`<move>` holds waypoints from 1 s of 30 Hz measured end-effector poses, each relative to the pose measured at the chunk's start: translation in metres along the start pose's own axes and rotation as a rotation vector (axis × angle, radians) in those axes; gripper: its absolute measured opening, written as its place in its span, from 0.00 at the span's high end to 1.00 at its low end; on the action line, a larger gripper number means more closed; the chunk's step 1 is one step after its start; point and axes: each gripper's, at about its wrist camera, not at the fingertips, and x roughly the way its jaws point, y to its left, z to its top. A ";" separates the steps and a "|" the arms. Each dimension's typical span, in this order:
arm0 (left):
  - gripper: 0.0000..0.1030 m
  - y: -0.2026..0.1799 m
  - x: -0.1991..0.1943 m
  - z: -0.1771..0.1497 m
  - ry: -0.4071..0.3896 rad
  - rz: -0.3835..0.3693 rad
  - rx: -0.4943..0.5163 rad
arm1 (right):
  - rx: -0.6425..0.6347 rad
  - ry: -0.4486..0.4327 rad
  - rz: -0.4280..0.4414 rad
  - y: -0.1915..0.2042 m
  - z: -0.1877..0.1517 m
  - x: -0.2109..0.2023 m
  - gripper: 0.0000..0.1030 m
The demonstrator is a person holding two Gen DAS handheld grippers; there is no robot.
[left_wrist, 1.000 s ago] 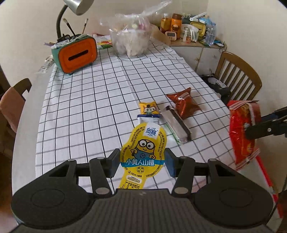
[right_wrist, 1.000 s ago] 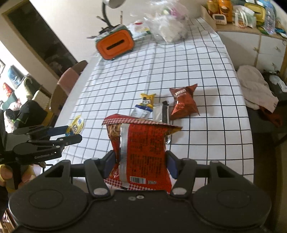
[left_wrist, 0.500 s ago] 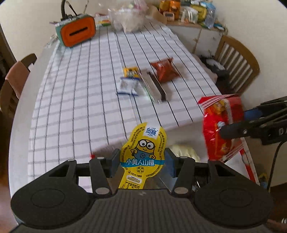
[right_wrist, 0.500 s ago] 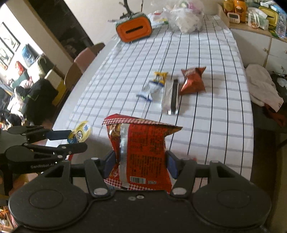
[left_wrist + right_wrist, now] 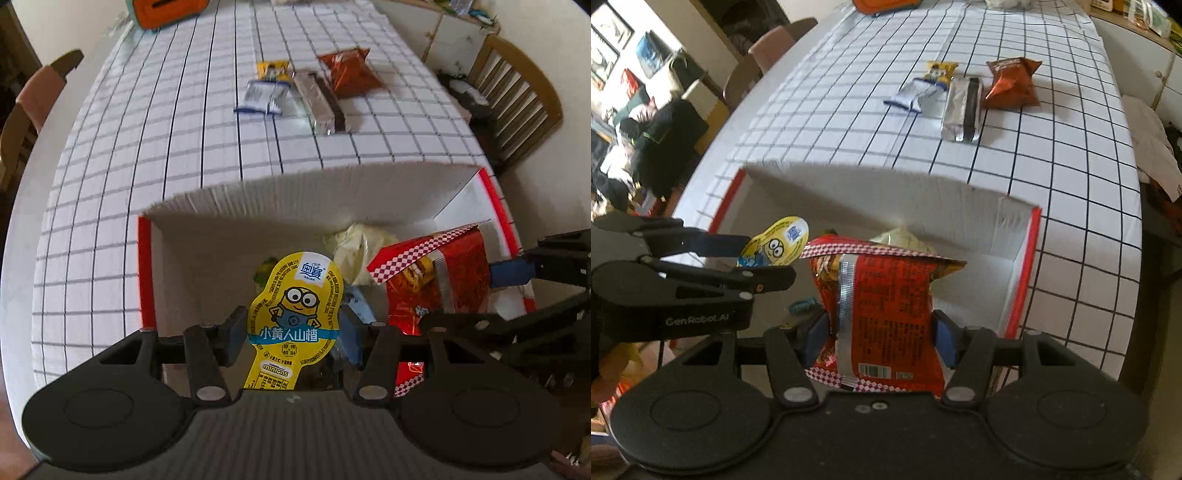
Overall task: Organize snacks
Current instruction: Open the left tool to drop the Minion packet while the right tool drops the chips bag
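Observation:
My left gripper (image 5: pixel 293 326) is shut on a yellow minion snack pack (image 5: pixel 295 317), held over the open white box with red rims (image 5: pixel 146 273) at the table's near edge. My right gripper (image 5: pixel 879 332) is shut on a red snack bag (image 5: pixel 886 314), also above the box (image 5: pixel 1021 280). Each gripper shows in the other's view: the left gripper (image 5: pixel 764 254) with the yellow pack (image 5: pixel 777 242), the right gripper (image 5: pixel 476 295) with the red bag (image 5: pixel 436 280). A pale yellow bag (image 5: pixel 360 247) and other snacks lie inside the box.
On the checked tablecloth (image 5: pixel 166 129) further out lie a yellow packet (image 5: pixel 272 69), a blue-white packet (image 5: pixel 264 96), a silver cookie pack (image 5: pixel 321 107) and a brown chip bag (image 5: pixel 349 74). Wooden chairs stand at right (image 5: pixel 517 103) and left (image 5: pixel 33 110). An orange box (image 5: pixel 166 9) sits far back.
Both grippers have drawn back from over the table and sunk toward the open box, tilting more downward. Each still carries its snack. The box has come into view.

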 end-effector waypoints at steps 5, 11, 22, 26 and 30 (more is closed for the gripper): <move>0.50 -0.006 0.016 0.000 0.055 0.043 0.013 | -0.029 0.035 -0.036 0.007 -0.006 0.016 0.43; 0.50 -0.007 0.028 0.001 0.104 0.039 0.011 | -0.041 0.064 -0.048 0.012 -0.005 0.027 0.43; 0.50 -0.005 0.040 0.007 0.166 0.012 0.010 | -0.035 0.087 -0.047 0.013 -0.007 0.031 0.42; 0.49 -0.004 0.041 0.007 0.168 -0.004 0.007 | -0.019 0.088 -0.025 0.010 -0.007 0.030 0.41; 0.50 -0.004 0.036 0.005 0.156 -0.020 0.003 | -0.014 0.079 -0.007 0.008 -0.007 0.024 0.39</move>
